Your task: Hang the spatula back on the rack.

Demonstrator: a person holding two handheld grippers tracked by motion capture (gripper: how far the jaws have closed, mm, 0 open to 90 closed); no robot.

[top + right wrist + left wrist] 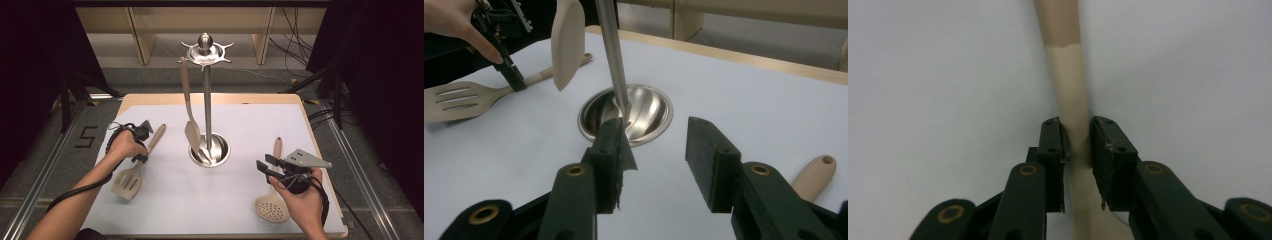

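Straddling the turner's [1070, 90] handle with narrowed jaws whose pads looked to be touching it, the left gripper [1077, 142] seemed set to lift it off the mat's [210, 200] near left toward the stand [206, 100], while the right gripper [659, 150] waited wide and empty.

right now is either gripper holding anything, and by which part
The left gripper is closed on the slotted spatula, gripping its handle partway along while it lies on the table. The right gripper is open and holds nothing.
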